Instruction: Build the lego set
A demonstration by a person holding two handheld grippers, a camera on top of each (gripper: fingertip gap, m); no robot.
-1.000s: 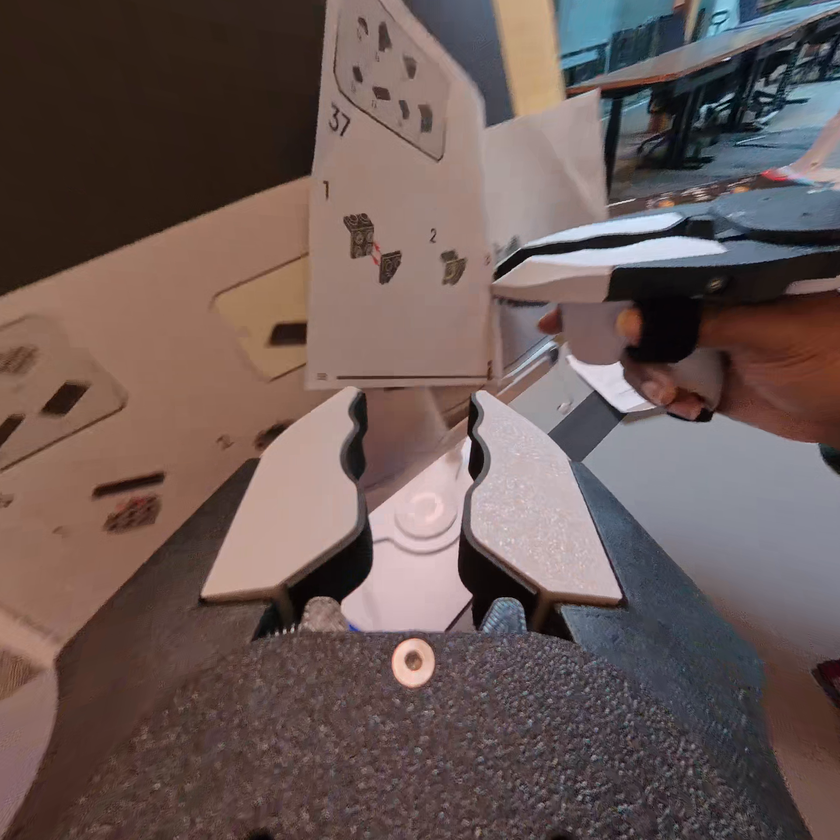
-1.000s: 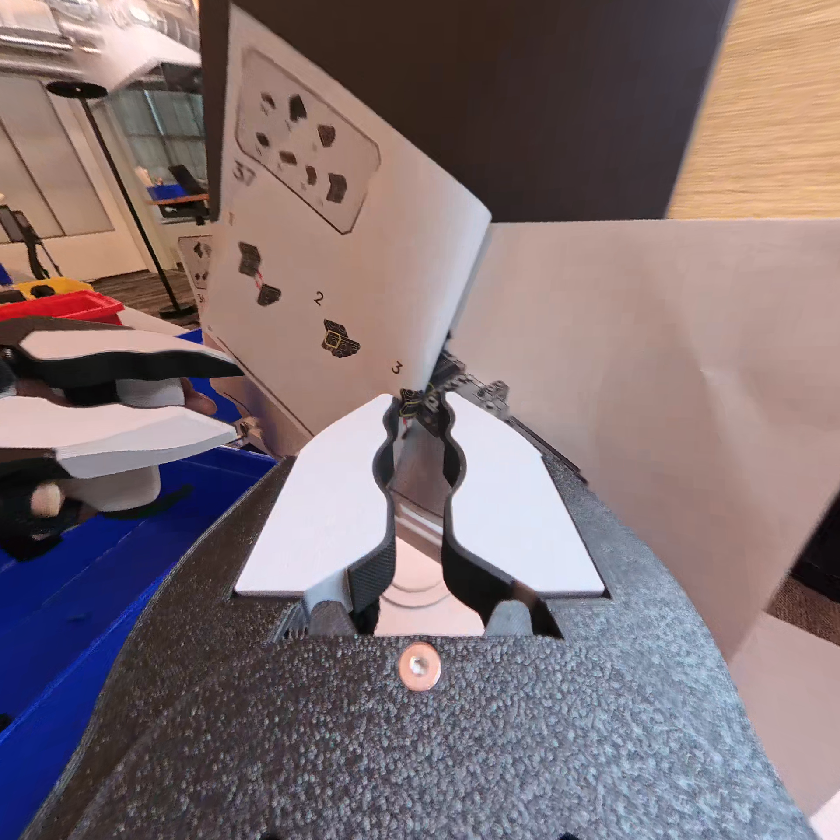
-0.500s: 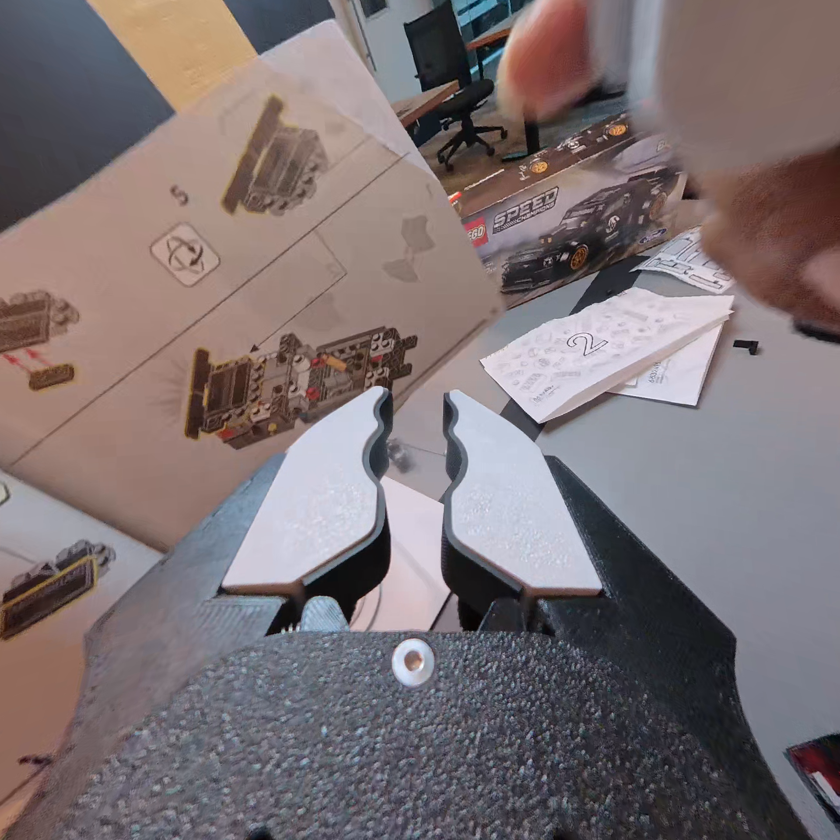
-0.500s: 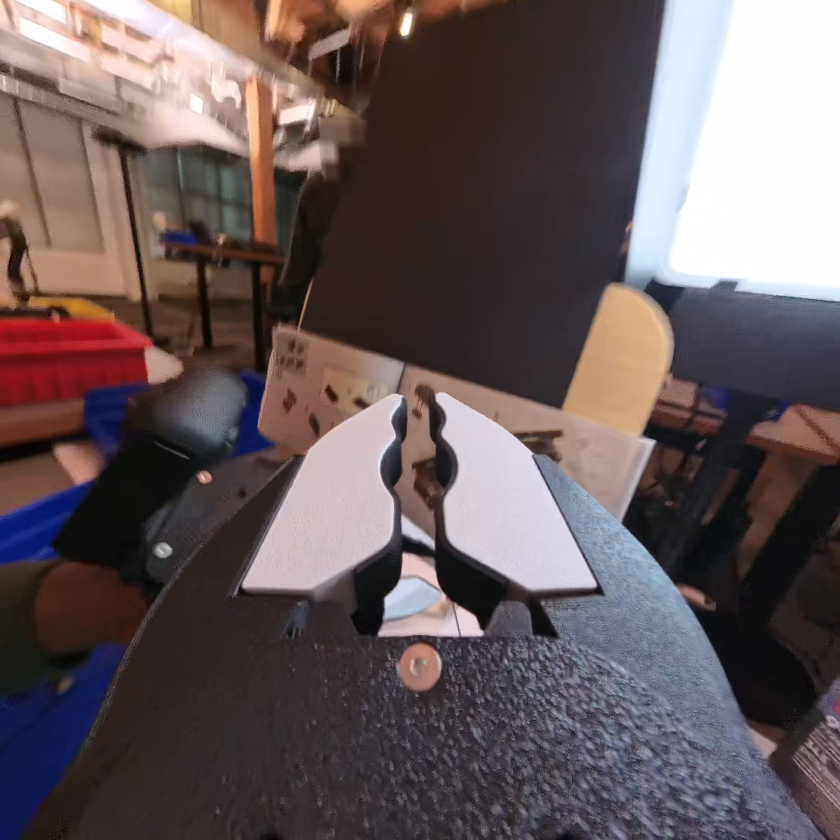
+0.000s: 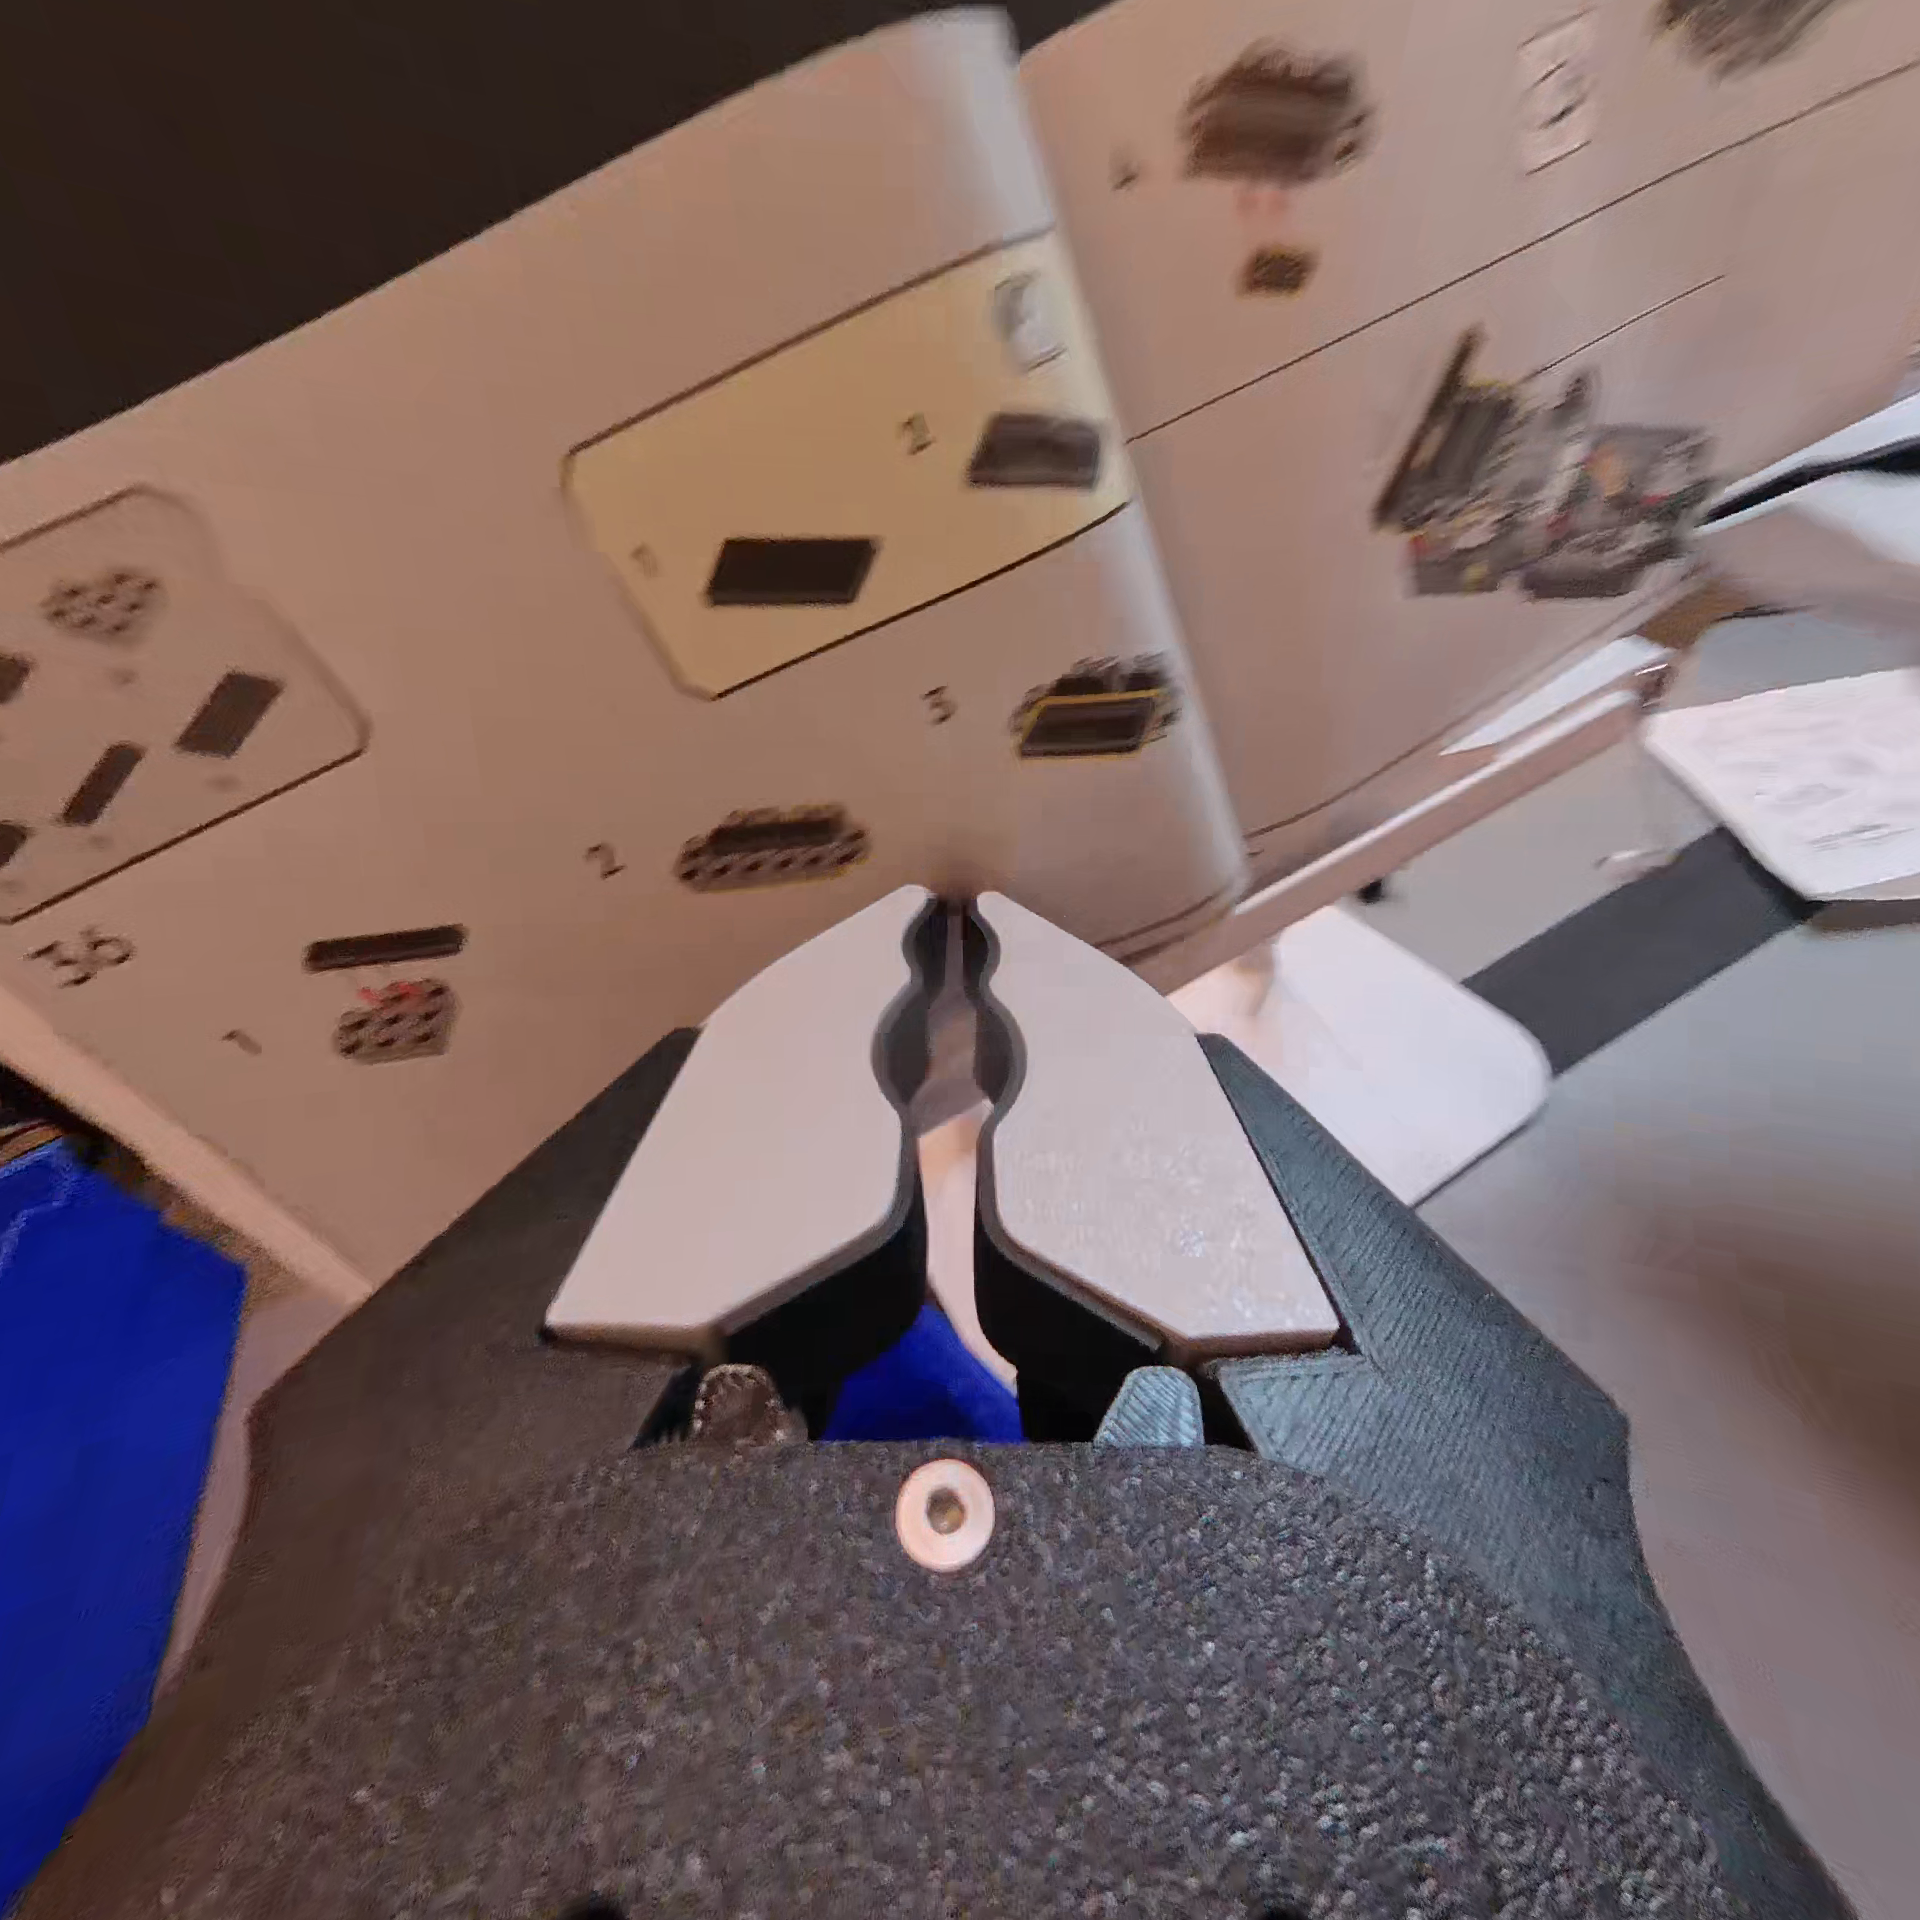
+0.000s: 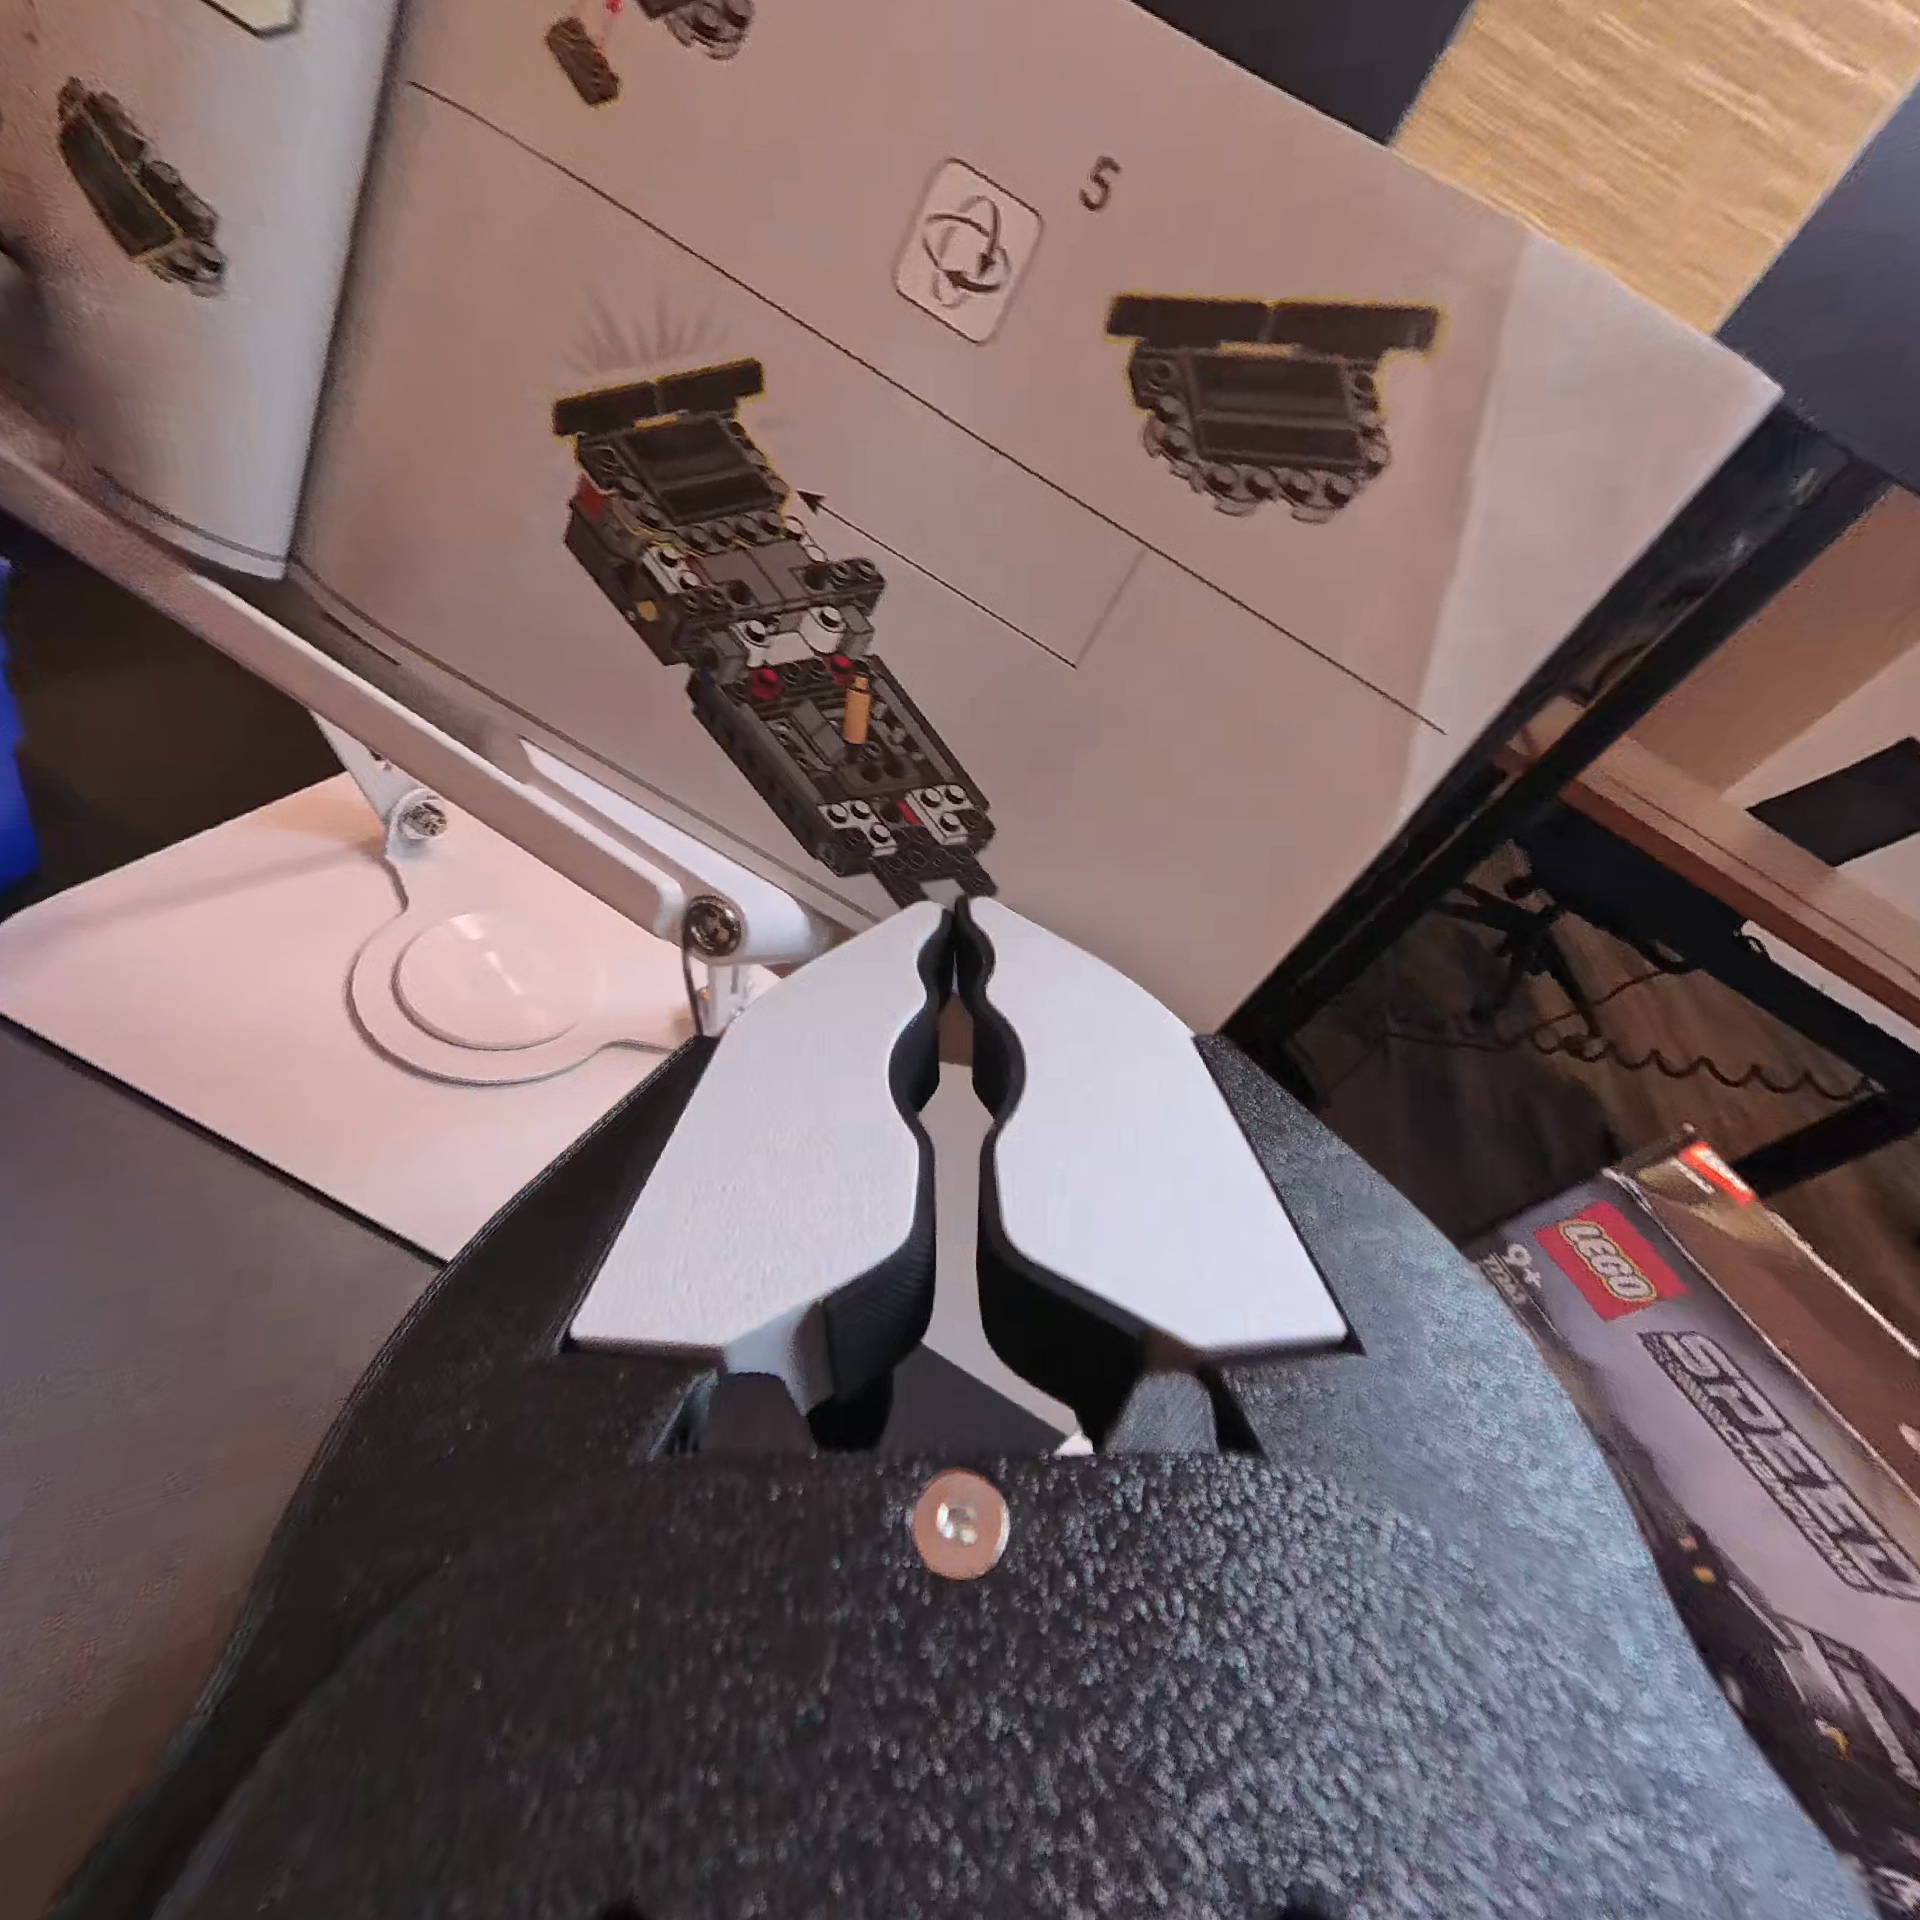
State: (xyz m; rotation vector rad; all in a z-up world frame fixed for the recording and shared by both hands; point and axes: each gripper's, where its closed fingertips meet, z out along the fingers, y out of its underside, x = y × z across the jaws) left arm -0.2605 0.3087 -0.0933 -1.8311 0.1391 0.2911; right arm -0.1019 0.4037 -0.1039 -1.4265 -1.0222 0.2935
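Both grippers are pinching the lower edge of the propped instruction booklet (image 6: 1039, 520): left gripper (image 5: 956, 906) on one page, right gripper (image 6: 954, 914) on another.

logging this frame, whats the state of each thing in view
left gripper: shut on the bottom edge of a page
right gripper: shut on the bottom edge of a page
booklet: open, propped upright on the stand
stand: arm tilted, white base flat on the table
box: lying on the table, closed or not cannot be told
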